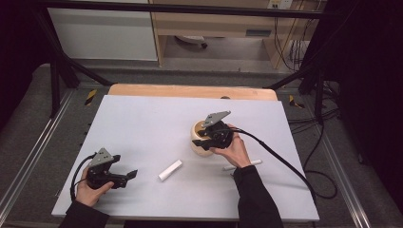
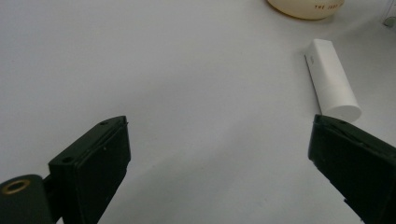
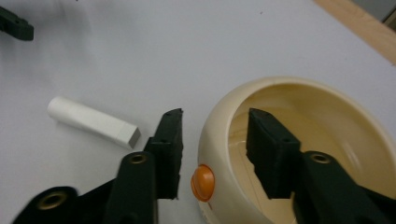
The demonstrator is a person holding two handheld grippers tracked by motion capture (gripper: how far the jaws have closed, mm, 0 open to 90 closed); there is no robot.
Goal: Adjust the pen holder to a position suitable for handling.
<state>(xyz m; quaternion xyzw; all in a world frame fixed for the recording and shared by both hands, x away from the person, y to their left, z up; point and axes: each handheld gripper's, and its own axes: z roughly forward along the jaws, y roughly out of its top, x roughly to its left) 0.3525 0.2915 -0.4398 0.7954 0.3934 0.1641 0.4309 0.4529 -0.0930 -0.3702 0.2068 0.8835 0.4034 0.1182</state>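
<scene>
A cream bowl-shaped container [image 1: 197, 140] with an orange button [image 3: 204, 182] on its side stands right of the mat's centre. My right gripper [image 1: 209, 135] straddles its rim [image 3: 299, 86], one jaw outside the wall and one inside. The jaws stand apart with a gap to the wall, so this gripper [image 3: 215, 116] is open. A short white tube [image 1: 170, 170] lies on the mat between the two hands. My left gripper [image 1: 129, 176] rests near the front left and is wide open with nothing between its jaws [image 2: 219, 121]. The tube [image 2: 332, 79] lies just beyond its right jaw.
A thin white stick [image 1: 254, 163] lies by the right wrist. The white mat [image 1: 142, 123] covers a wooden table whose far edge [image 1: 190, 90] shows beyond it. A black cable [image 1: 280, 156] trails right from the right gripper. Dark frame bars stand around the table.
</scene>
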